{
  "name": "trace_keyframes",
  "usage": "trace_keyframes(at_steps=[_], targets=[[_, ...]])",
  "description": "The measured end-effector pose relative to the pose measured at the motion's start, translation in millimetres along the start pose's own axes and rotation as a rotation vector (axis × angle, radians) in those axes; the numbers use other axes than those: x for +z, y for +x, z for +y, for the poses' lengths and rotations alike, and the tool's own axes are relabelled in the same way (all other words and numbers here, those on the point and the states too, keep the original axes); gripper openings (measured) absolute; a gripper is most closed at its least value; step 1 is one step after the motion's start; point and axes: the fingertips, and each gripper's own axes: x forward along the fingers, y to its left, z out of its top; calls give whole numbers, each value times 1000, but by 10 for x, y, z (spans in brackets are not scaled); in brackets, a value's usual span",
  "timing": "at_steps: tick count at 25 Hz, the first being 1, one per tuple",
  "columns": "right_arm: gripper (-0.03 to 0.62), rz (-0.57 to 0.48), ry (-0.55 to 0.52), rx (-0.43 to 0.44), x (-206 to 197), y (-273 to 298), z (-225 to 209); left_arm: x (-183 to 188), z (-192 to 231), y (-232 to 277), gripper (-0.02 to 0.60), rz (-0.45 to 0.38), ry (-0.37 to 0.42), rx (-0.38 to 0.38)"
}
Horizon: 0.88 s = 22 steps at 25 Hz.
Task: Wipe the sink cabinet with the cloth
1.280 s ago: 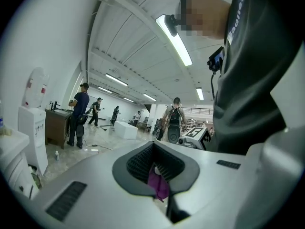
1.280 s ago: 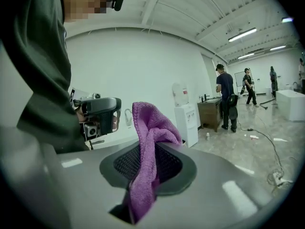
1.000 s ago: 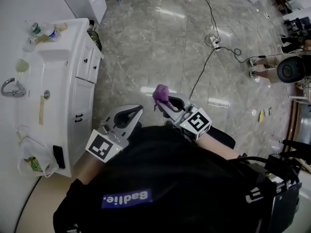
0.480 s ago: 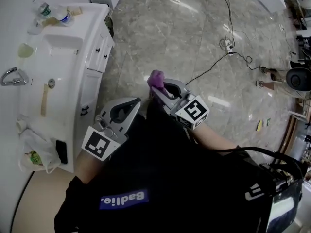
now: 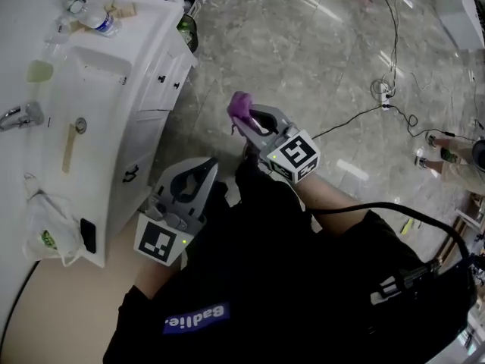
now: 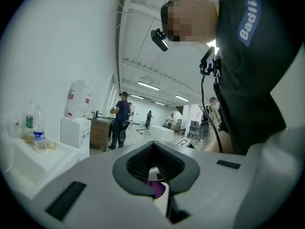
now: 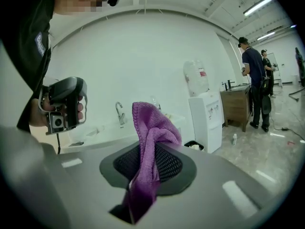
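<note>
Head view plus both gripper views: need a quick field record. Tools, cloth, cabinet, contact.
right tool: shut on purple cloth, cloth bunched above the jaws
left tool: shut, nothing gripped
sink cabinet: white, at the left of the head view
cloth-cabinet contact: none; floor shows between them in the head view
countertop items: faucet, water bottle, plastic bag at the near end
wiping: not yet under way
</note>
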Motion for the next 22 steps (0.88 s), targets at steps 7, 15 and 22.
trace_keyframes(at_steps=[7,15,22], targets=[[71,-2,-21,-4,-522,650,-663,-496,326,432,0,-5,33,4],[71,-13,-29,-87,-1385,1527,-1036,-1413,732,484,0,15,41,-17],[71,-35,-75,-137,-2113,2203,-1378,-2470,1038,480,0,23,44,-31]])
